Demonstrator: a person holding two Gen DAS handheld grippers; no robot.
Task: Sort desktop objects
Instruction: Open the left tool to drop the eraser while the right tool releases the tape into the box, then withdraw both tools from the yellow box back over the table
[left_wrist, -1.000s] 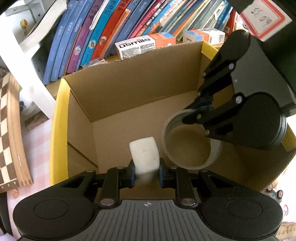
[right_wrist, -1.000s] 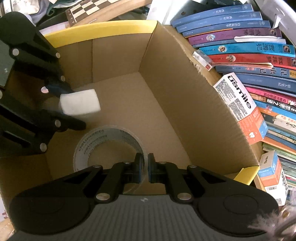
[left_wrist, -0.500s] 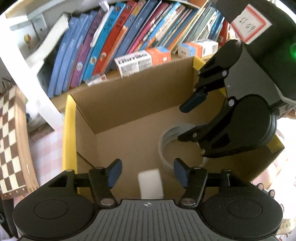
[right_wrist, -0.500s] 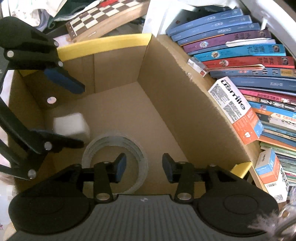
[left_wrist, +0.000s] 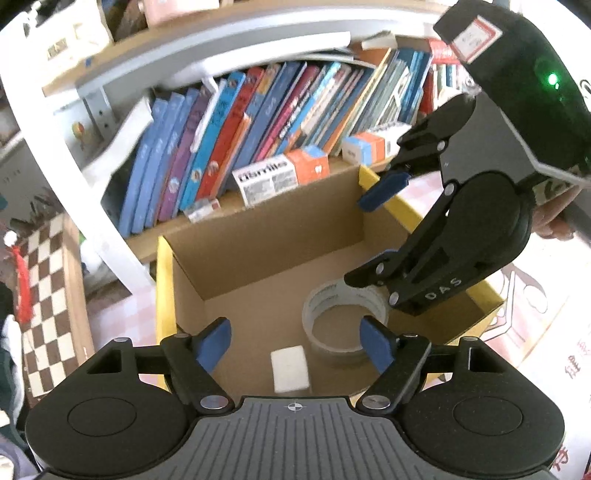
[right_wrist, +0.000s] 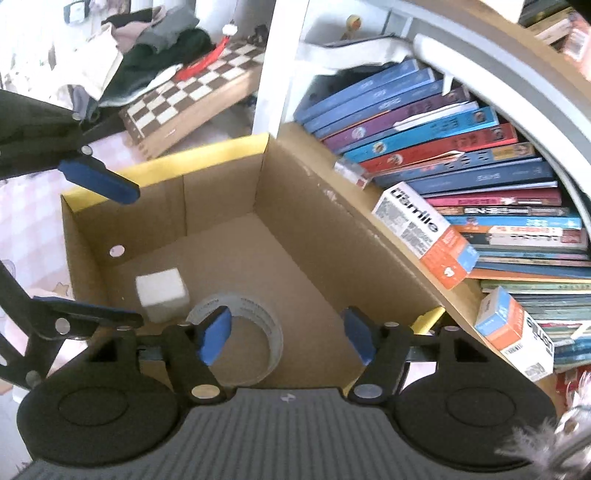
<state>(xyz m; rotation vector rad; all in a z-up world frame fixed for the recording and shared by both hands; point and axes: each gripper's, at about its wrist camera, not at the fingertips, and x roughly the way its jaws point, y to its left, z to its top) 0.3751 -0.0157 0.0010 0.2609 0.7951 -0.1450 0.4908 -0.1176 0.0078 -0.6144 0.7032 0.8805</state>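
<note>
Box (left_wrist: 258, 243) holds both items on its floor: white block (left_wrist: 290, 370) and tape roll (left_wrist: 332, 317), lying flat, just beside each other. In the right wrist view the block (right_wrist: 161, 291) sits toward the left wall and the roll (right_wrist: 255, 325) nearer the middle.

Left gripper (left_wrist: 295, 345): jaws spread wide, they've just been opening, nothing pressed between the blue pads (left_wrist: 216, 343). The block shows in the gap but lies down on the box floor (clear of the pads).

Right gripper (right_wrist: 286, 338): jaws also released and just been opening, pads (right_wrist: 216, 332) gripping nothing; the roll lies below them on the floor. Seen from the left wrist, this gripper (left_wrist: 373, 236) hangs above the roll at the box's right side.

Books (right_wrist: 443, 147) and a carton (right_wrist: 424, 229) line the shelf behind the box. Chessboard (left_wrist: 40, 295) sits off to the left.
</note>
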